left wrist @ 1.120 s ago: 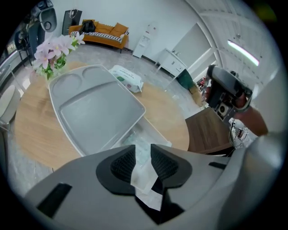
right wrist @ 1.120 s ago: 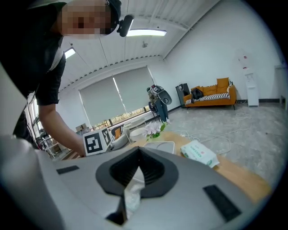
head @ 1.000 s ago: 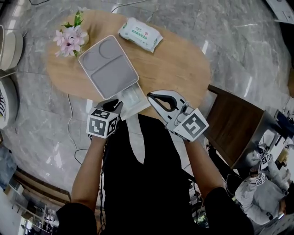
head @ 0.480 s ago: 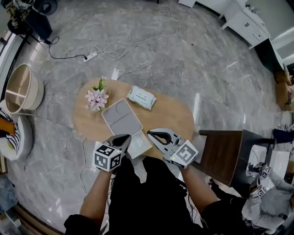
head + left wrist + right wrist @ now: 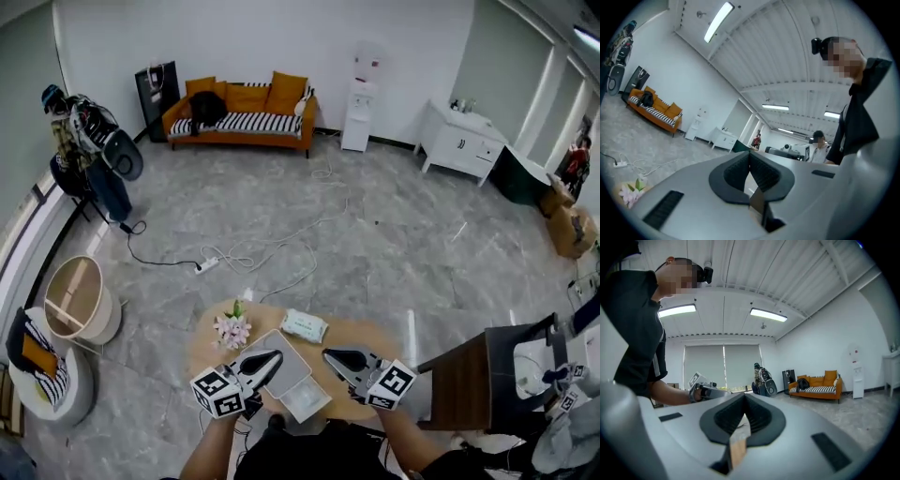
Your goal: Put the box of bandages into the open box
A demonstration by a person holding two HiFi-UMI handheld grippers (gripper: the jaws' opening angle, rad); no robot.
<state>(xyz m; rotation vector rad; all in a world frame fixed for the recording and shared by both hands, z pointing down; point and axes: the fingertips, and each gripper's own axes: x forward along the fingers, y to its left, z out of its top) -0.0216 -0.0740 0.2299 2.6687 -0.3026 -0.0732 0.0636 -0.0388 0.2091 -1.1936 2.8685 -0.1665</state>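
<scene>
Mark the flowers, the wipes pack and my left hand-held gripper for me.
flowers (image 5: 232, 330): head view, on the pink blossoms.
wipes pack (image 5: 304, 325): head view, middle of its top face.
left hand-held gripper (image 5: 276, 356): head view, at its closed tips.

Bright, even light from ceiling strip lamps (image 5: 717, 21); pale sheen on the stone floor (image 5: 375, 234). Fisheye bending with black corners in both gripper views. Left tongs (image 5: 750, 153) sharp, far room slightly soft.
</scene>
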